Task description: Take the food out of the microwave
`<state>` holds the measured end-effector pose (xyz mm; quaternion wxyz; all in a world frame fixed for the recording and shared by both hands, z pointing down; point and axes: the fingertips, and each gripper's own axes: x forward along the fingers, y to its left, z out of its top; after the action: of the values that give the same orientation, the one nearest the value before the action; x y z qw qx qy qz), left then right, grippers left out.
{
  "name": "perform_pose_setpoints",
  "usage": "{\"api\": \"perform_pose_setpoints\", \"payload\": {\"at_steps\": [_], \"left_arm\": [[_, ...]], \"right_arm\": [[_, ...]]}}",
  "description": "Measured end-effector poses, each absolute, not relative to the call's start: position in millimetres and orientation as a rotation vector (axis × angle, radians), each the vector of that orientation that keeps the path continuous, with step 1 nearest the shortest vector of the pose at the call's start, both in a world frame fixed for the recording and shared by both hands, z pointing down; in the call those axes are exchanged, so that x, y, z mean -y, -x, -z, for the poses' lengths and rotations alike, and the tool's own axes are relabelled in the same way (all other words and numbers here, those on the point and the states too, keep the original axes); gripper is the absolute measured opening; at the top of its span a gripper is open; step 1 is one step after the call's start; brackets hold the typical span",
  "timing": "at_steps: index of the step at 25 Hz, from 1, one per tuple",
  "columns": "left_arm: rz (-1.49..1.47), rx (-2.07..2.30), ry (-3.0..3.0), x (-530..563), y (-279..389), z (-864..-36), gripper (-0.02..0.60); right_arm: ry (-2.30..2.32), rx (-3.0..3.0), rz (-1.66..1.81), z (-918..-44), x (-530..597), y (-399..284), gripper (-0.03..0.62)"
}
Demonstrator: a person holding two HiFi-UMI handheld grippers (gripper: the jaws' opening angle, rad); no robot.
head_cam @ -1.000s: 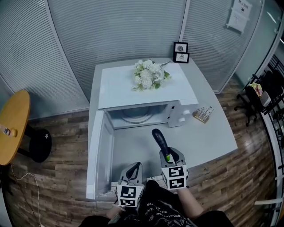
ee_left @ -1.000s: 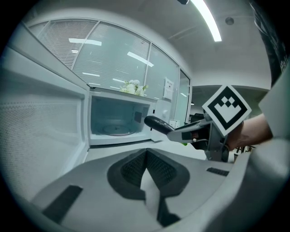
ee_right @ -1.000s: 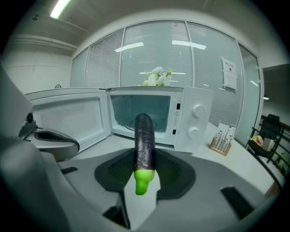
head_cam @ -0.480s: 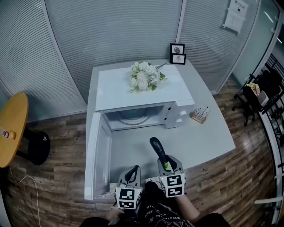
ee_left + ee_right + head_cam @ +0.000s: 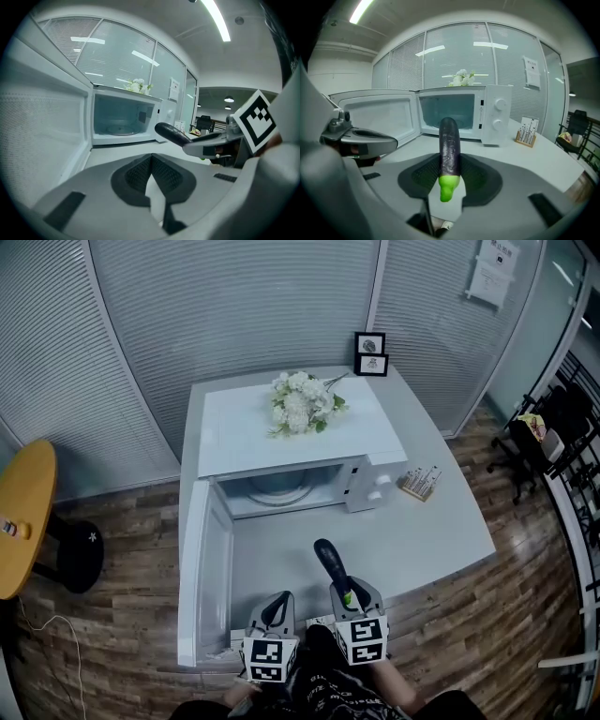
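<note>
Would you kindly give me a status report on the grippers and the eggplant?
Right gripper shut on eggplant, out over the table. Left gripper jaws together, empty. Microwave door open, only turntable inside. Nothing in the way.

My left gripper (image 5: pixel 284 600) and right gripper (image 5: pixel 349 589) share the same build: smooth grey plastic shells, rounded and broad. I see black ribbed pads (image 5: pixel 136 176) lining the inner faces of the jaws. Behind each sits a white cube, the left cube (image 5: pixel 270 659) and right cube (image 5: pixel 362 640), printed with black square markers. The top (image 5: pixel 328 692) I wear is black with a faint pale print.
</note>
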<state>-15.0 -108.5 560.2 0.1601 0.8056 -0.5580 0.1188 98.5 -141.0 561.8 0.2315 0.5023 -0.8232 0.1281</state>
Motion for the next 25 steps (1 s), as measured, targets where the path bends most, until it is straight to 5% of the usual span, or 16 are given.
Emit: {"api": "perform_pose_setpoints", "payload": {"at_steps": [25], "left_arm": [[-0.337, 1.602, -2.275, 122, 22, -563, 0.008]], "right_arm": [[-1.371, 2.262, -0.391, -570, 146, -95, 0.132]]}}
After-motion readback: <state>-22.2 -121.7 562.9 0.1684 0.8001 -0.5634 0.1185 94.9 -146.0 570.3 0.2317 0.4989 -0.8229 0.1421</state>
